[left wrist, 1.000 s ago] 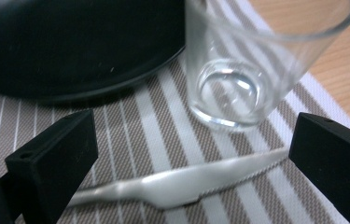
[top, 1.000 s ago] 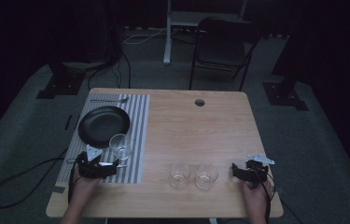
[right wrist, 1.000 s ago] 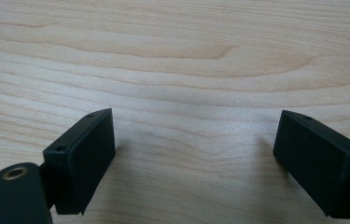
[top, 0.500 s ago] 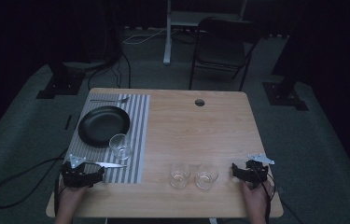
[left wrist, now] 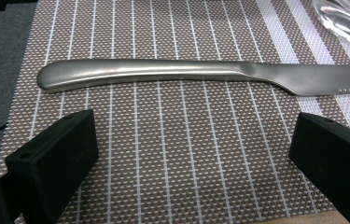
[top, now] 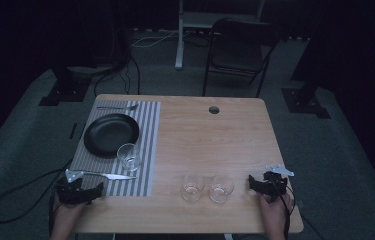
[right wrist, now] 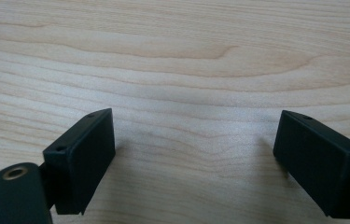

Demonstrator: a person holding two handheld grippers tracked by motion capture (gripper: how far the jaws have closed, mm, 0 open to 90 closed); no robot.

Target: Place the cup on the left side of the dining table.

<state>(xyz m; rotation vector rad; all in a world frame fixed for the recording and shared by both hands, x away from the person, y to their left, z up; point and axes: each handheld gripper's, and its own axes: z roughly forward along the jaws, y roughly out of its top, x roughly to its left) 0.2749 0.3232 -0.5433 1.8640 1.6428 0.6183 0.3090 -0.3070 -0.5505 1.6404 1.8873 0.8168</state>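
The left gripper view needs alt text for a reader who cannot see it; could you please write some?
A steel table knife lies flat across a striped woven placemat, handle to the left, just beyond the open left gripper, whose two black jaws stand wide apart and touch nothing. The base of a clear glass shows at the top right corner.

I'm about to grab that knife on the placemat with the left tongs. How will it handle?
The knife looks like solid brushed metal, so probably stiff and fairly heavy for its size. Its smooth, rounded handle may slip between the open left tongs. It lies flat on the woven placemat, so getting under it could be awkward; it likely won't roll.
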